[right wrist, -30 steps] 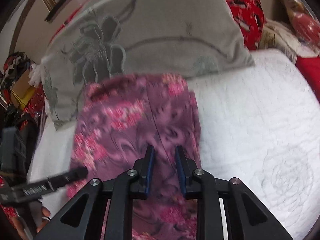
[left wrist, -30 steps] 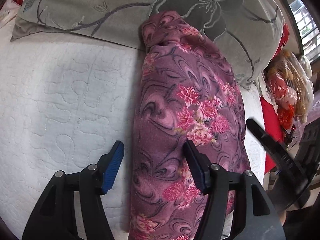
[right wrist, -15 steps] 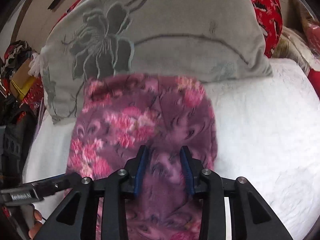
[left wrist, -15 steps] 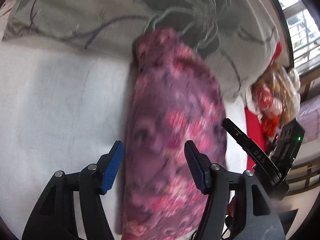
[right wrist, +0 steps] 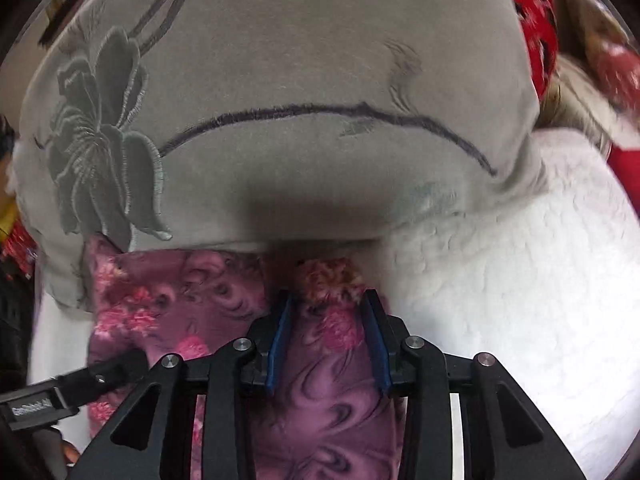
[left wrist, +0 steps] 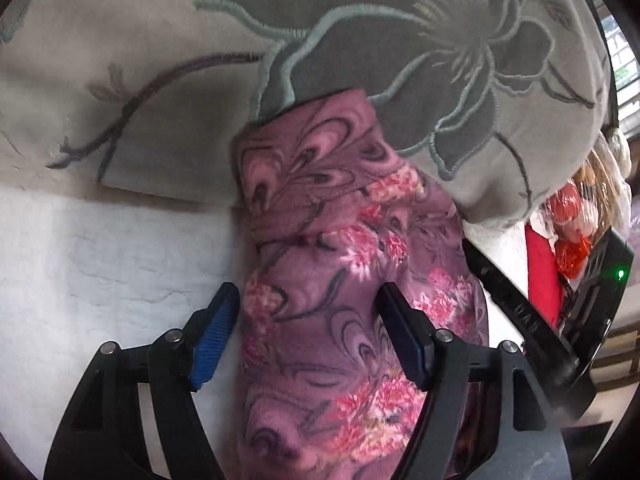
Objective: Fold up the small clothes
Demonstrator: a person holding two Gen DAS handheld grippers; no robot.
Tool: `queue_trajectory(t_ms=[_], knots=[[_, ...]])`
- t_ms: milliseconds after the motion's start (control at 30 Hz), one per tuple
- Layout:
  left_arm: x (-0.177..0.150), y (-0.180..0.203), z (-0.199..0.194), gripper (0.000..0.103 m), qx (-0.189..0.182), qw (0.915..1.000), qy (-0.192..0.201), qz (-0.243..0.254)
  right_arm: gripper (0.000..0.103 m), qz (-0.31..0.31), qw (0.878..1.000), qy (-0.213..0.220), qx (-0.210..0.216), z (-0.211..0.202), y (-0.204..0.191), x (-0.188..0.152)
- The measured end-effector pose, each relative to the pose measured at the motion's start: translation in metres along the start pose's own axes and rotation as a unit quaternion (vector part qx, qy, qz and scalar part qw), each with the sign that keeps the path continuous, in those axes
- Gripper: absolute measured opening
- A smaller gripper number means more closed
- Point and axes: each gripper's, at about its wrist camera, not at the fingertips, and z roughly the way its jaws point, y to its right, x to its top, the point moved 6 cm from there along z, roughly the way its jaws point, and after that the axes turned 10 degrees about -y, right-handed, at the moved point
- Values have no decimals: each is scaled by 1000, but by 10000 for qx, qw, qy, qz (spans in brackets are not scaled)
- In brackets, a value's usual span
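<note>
Your left tool [left wrist: 308, 332] straddles the garment [left wrist: 340, 280] open; your right tool [right wrist: 326, 340], part-open around a bunched fold, grips nothing firmly.

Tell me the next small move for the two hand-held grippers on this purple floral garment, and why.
Probably close the left hand-held gripper on the purple floral garment. Its jaws stand wide open astride the fabric, while the right hand-held gripper stands part-open around a bunched ridge. The garment's far end is jammed against the grey flowered pillow, so a firm hold should come before drawing it back over the white quilt.
</note>
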Motion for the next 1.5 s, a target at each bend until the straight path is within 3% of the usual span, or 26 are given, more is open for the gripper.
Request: queue_trajectory(t_ms=[133,200,267,333,367,467,533,567,633,667,767,867,900,1000,1033,1167,1233,1333,1400,1467,1500], knots=[[-22,-13,-24,72,-378,9987,306,-143,38,118,9964,334,771,-30,4,-5],[-30,-20,-20,72,-349,9984,367,-236,38,103,9941,320,1029,-32,7,-19],[-34,-24,-6,73,-201,9994,189,-211,37,-46,9976,16,690,-15,9,-30],[-37,-23,-16,72,-240,9993,177,-209,37,-309,9993,54,227,-20,6,-36],[-41,-23,-22,72,-306,9991,154,-233,38,-317,9992,55,239,-25,4,-37],[-59,-24,-44,72,-478,9981,342,-166,38,-317,9950,151,938,-53,1,-54],[-77,-25,-43,72,-551,9977,352,-167,40,-374,9929,202,1107,-63,1,-74],[-82,-24,-37,72,-511,9981,275,-186,40,-449,9925,140,1128,-61,1,-84],[-93,-22,-13,72,-199,9996,-137,-172,40,-643,9951,-134,741,-40,-3,-101],[-96,-21,-17,72,-149,9999,0,-77,40,-793,9949,48,620,-42,-7,-105],[-103,-20,-31,72,-250,9996,-91,25,41,-714,9961,-44,513,-54,-3,-106],[-102,-28,-39,72,-688,9975,-89,-160,46,-29,9967,61,806,-72,32,-101],[-100,-29,-37,72,-830,9961,-141,-252,52,216,9950,13,976,-71,44,-99],[-107,-39,-35,72,-1277,9899,-417,-457,52,845,9808,-232,1741,-57,73,-102],[-109,-36,-30,72,-1423,9872,-531,-482,53,967,9752,-289,1968,-51,71,-103],[-104,-29,-17,73,-1324,9882,-646,-416,54,1160,9537,-538,2723,-28,59,-105],[-99,-28,-13,76,-1459,9855,-683,-534,65,1075,9535,-392,2789,-31,55,-102],[-94,-29,-13,77,-1596,9821,-686,-728,68,972,9548,-388,2784,-25,40,-92],[-93,-29,-14,77,-1558,9824,-681,-776,68,903,9579,-407,2695,-23,33,-88],[-95,-26,-17,75,-1467,9847,-614,-708,59,855,9628,-414,2531,-22,30,-87],[-93,-16,-14,63,-1378,9867,-579,-641,43,758,9657,-399,2450,-25,28,-88]])
